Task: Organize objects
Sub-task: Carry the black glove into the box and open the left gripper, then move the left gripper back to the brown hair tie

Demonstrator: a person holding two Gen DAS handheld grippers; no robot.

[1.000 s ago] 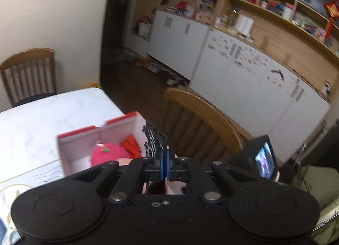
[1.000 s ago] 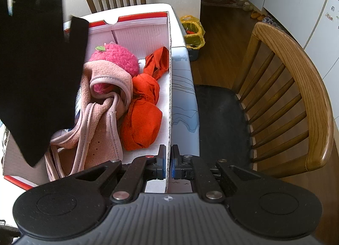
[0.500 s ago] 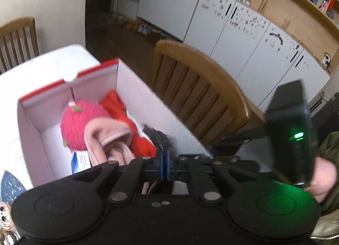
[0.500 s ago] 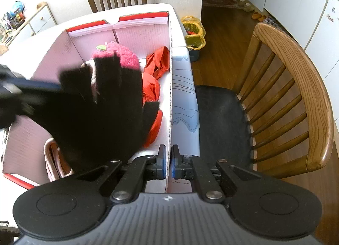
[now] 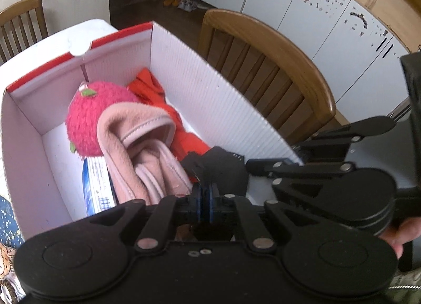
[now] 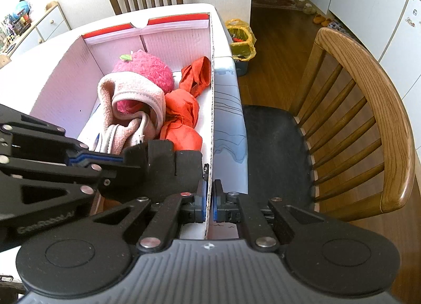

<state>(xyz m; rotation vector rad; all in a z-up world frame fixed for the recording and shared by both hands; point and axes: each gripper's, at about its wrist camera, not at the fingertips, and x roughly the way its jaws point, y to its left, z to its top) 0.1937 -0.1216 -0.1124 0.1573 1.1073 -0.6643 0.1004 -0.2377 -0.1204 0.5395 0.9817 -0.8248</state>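
The left gripper (image 5: 204,202) has a black glove (image 5: 218,165) between its jaws; the jaws have just been opening slightly, and a narrow gap shows between the blue pads, which appear still to touch the glove. The glove hangs ahead of these jaws, low inside the near end of the box (image 5: 200,93), beside the box's right wall. The right gripper (image 6: 208,202) is clamped on that wall's top edge, one pad on each side of the white corrugated board. Ahead of the left jaws, inside the box, lie a pink hat (image 5: 136,133), a fuzzy magenta hat (image 5: 89,117) behind it, and an orange cloth (image 5: 184,130) to the right. The box stands on a white tabletop (image 6: 184,9). To the right of the right jaws stands a wooden chair (image 6: 368,109).
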